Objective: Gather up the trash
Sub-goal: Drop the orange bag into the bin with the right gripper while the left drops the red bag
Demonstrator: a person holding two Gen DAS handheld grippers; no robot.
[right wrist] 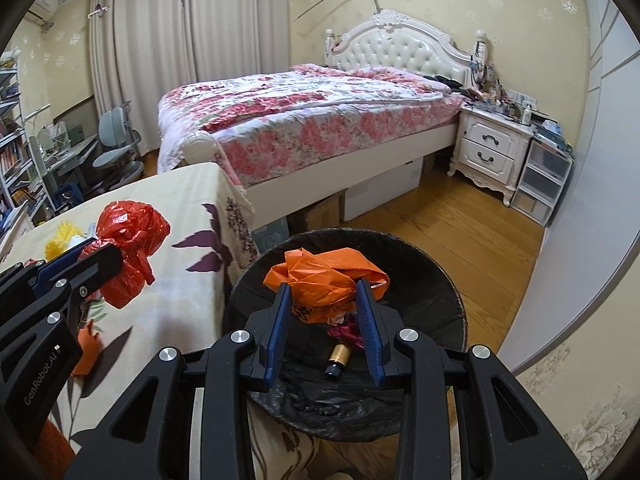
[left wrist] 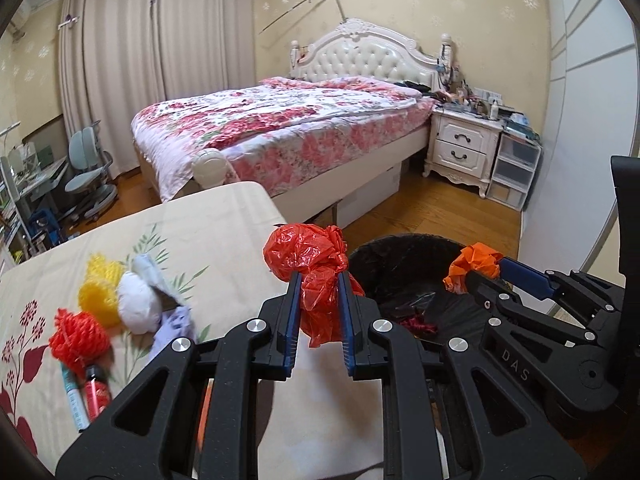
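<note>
Trash in both grippers, more waiting on the table (left wrist: 224, 216). Left gripper (left wrist: 319, 280) clenched on a knotted red bag (left wrist: 308, 248), held above the table's right edge, just left of the bin (left wrist: 400, 248). Right gripper (right wrist: 324, 286) clenched on a crumpled orange bag (right wrist: 320, 276), held directly over the bin's open mouth. Bin lined in black, standing on the wood floor right of the table, already holding a small brown bottle (right wrist: 338, 358) and something dark red.

Step in hand, by the look of it: dropping the orange bag. Best done by opening the right jaws fully while centred over the bin, not near the rim; thin plastic clings to pads, so a slight downward tilt or shake likely needed. Then the red bag: carry rightward past the table edge until well inside the rim before releasing, keeping clear of the right gripper to avoid a knock.

Left on the table, far-left side: yellow mesh ball (left wrist: 98, 284), white wad (left wrist: 138, 306), red mesh ball (left wrist: 78, 336), pale cloth scrap (left wrist: 172, 328), red bottle (left wrist: 96, 390) and a tube (left wrist: 74, 400), close together and partly touching. Single picks advisable, light pieces first.
</note>
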